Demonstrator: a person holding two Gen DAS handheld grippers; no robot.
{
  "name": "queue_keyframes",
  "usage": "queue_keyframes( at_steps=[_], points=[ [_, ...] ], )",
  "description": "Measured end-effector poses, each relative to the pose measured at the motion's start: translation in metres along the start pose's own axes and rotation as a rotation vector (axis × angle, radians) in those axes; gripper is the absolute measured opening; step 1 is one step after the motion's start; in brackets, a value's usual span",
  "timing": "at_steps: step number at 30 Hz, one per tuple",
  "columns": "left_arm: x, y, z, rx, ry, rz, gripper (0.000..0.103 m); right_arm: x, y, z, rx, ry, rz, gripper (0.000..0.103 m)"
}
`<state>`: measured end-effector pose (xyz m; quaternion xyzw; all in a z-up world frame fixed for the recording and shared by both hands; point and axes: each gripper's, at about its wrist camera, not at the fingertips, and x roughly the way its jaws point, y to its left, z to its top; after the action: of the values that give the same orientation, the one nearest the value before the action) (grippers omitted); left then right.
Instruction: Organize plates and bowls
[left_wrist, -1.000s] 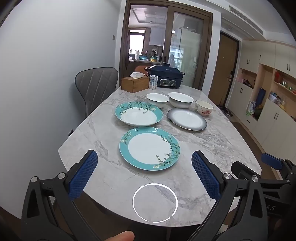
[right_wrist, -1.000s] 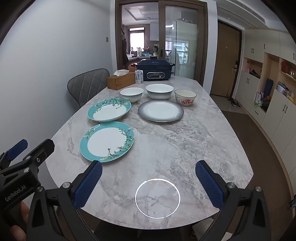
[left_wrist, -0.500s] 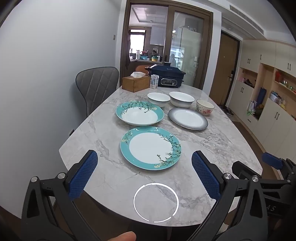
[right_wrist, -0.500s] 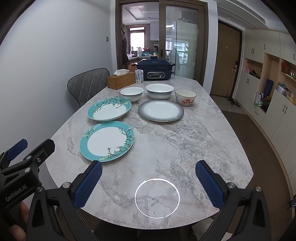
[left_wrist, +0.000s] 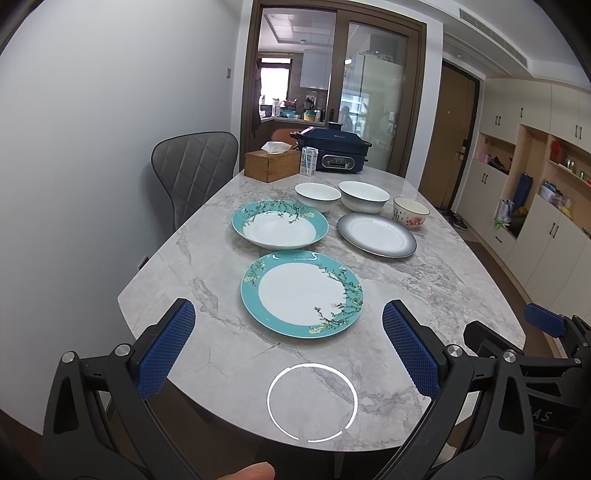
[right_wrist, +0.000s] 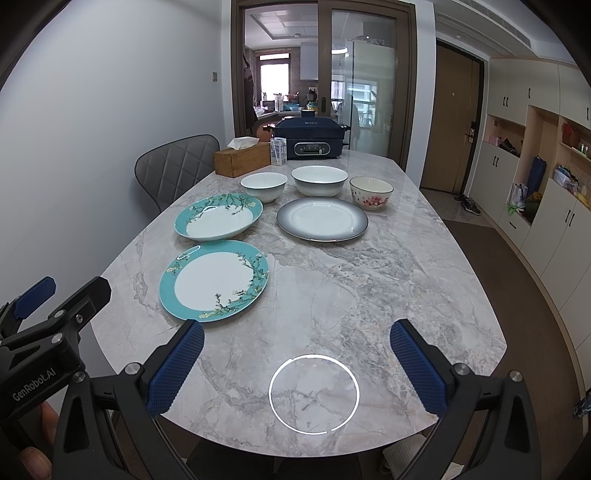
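Left gripper (left_wrist: 288, 343) spread wide, empty, hovering at table edge; flat teal plate (left_wrist: 302, 293) just ahead between the fingers, deep teal plate (left_wrist: 280, 229) beyond. Right gripper (right_wrist: 295, 358) likewise agape, empty, grey plate (right_wrist: 322, 218) and three bowls well ahead. Likely hazards: glazed rim slipping from pads, plate skidding on marble table (right_wrist: 369, 280), stacked china chipping.

Plates: three. Flat round teal-rimmed floral plate (left_wrist: 302, 293), nearest left gripper (left_wrist: 288, 345); deep teal-rimmed floral plate (left_wrist: 279, 229) beyond it; grey-rimmed white round plate (left_wrist: 376, 234) far right.
Bowls: three, farthest row. Small white bowl (left_wrist: 317, 195), large white bowl (left_wrist: 363, 196), floral cream bowl (left_wrist: 410, 217).
Grippers: two, each two blue-padded fingers.
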<state>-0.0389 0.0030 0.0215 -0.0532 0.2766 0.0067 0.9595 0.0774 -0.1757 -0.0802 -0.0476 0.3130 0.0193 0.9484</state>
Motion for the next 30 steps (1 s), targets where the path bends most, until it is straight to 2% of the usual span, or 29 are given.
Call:
queue_keyframes(
  at_steps=[30],
  points=[
    [0.0033, 0.0012, -0.0002, 0.002, 0.003, 0.001, 0.103, 0.0007, -0.0002, 0.0002, 0.0, 0.001, 0.0, 0.103]
  ],
)
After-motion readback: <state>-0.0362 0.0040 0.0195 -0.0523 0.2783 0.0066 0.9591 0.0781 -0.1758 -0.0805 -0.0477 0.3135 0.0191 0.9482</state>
